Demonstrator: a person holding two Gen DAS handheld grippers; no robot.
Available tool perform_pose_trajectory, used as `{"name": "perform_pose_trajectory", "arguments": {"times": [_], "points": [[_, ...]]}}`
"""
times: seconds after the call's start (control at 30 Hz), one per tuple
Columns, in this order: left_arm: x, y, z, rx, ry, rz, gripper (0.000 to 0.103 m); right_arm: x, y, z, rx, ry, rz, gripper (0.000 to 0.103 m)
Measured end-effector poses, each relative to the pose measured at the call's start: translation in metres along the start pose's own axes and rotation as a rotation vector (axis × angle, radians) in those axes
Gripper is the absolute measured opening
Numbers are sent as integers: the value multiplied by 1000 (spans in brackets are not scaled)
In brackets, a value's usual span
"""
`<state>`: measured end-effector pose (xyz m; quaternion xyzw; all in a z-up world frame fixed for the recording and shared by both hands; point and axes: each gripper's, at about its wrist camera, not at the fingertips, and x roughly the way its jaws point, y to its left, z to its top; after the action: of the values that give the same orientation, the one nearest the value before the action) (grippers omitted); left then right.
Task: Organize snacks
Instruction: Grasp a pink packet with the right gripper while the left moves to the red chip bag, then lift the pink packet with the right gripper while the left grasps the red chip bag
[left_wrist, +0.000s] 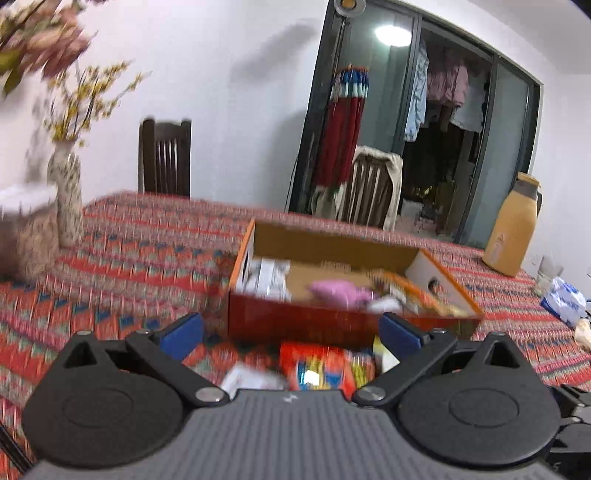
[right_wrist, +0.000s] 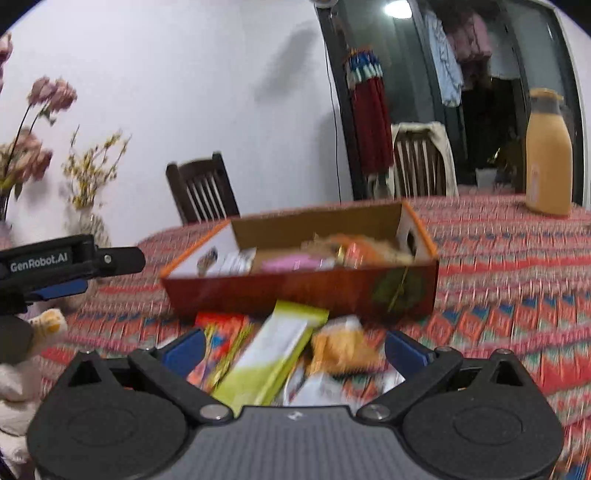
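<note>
Both claws, left claw (left_wrist: 291, 328) and right claw (right_wrist: 295, 345), hung wide and empty over loose snack packets (right_wrist: 269, 354) on the tabletop (right_wrist: 498, 266) before the open box (right_wrist: 295, 291), likely the sorting bin.

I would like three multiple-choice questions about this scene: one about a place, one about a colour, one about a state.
1. Where does the green snack packet lie?
A. inside the box
B. on the tablecloth before the box
C. on a chair

2. What colour is the jug at the table's far right?
A. yellow-orange
B. blue
C. black

3. How stands the right gripper?
A. shut on a packet
B. open
C. out of view

Answers: 1 B, it lies outside the cardboard box, on the cloth. 2 A, its body is yellow-orange. 3 B, its blue pads are wide apart, holding nothing.
</note>
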<state>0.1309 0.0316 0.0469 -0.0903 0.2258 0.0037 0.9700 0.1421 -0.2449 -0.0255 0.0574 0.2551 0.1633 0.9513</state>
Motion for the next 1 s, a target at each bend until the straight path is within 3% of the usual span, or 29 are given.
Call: {"name": "perform_pose_trajectory", "arguments": {"times": [0.23, 0.33, 0.4, 0.43, 0.57, 1.0], "points": [[-23, 19, -41, -16, 64, 25, 103, -12, 20, -41, -24, 69, 20, 99], [-30, 24, -52, -17, 86, 32, 103, -10, 29, -54, -47, 110, 14, 81], [-33, 27, -59, -14, 104, 33, 103, -10, 32, -62, -54, 130, 12, 62], [-35, 29, -62, -13, 109, 34, 103, -10, 33, -65, -56, 137, 17, 60], [-40, 35, -65, -20, 110, 39, 103, -13, 41, -69, -108, 131, -10, 60], [-32, 34, -56, -22, 108, 60, 103, -52, 24, -55, -86, 15, -16, 60]]}}
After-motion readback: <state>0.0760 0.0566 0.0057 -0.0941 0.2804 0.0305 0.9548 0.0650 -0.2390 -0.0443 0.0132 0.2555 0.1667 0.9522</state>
